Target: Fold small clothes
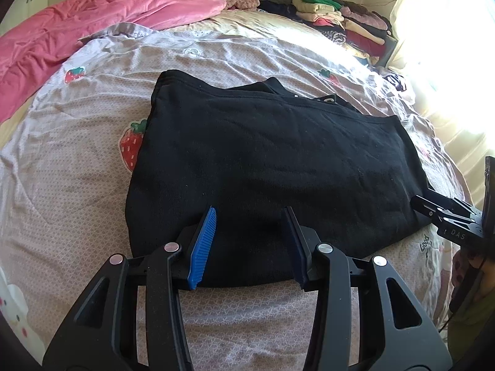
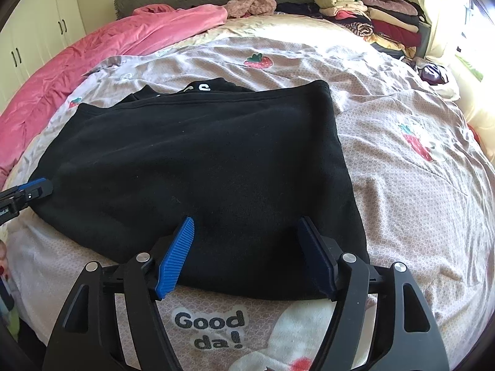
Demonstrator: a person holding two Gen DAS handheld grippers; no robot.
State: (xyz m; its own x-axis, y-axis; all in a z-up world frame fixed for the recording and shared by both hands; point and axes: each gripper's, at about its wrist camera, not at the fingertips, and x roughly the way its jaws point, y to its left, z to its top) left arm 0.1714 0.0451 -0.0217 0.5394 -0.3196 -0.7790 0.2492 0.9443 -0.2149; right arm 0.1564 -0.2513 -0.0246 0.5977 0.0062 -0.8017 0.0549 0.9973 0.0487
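Nearest, the left gripper (image 1: 250, 241) sits at the near edge of the black garment (image 1: 263, 160), towards its left end. Its blue pads (image 1: 202, 247) stand apart with cloth lying between them but not pinched, so nothing is held. The right gripper (image 2: 246, 253) is placed the same way at the near edge towards the right end, jaws set wider, pads off the fabric. Having one gripper at each end of the same hem suggests both are lined up to take that edge together and carry it over for another fold.

The garment lies flat in the middle of the strawberry-print bedsheet (image 2: 402, 185), already doubled over: a folded edge runs across its far side, with white lettering (image 2: 199, 87) peeking out beyond it. Further back on the left lies a pink blanket (image 1: 92, 15). At the far right stands a stack of folded clothes (image 2: 371, 15), probably finished pieces kept clear of the working space.
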